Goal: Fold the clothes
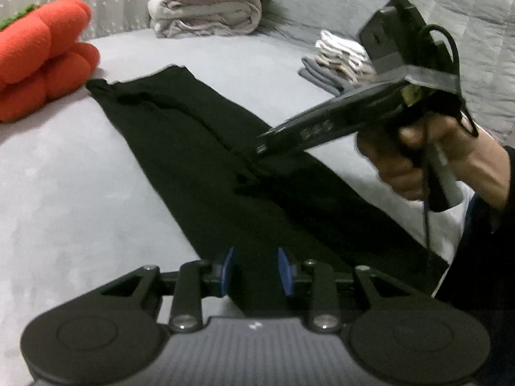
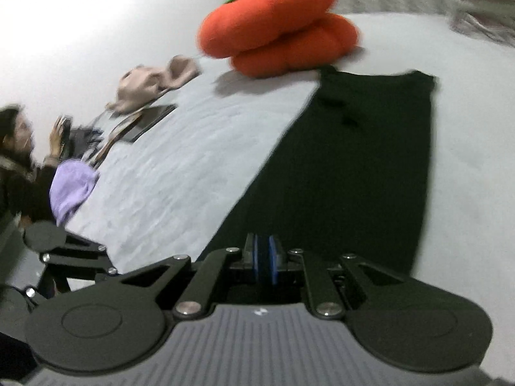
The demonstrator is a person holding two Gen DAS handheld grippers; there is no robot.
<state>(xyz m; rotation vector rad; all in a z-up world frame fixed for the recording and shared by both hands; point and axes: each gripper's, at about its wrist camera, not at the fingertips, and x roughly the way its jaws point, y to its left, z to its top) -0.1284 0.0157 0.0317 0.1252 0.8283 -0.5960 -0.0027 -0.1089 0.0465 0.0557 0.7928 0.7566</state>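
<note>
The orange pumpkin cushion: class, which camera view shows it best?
The right wrist view: the orange pumpkin cushion appears whole, green top included, beside the black garment. The left wrist view crops it at the frame's edge.

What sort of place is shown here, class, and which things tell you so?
Probably a bedroom: a soft grey bed surface, a folded quilt, an orange pumpkin cushion and a stack of folded clothes beside black trousers.

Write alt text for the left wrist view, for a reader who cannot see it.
A long black garment lies flat on a grey bed, running away from the open left gripper. The hand-held right gripper reaches in from the right with its tip over the garment's middle. Behind sit an orange plush cushion and two stacks of folded laundry.
</note>
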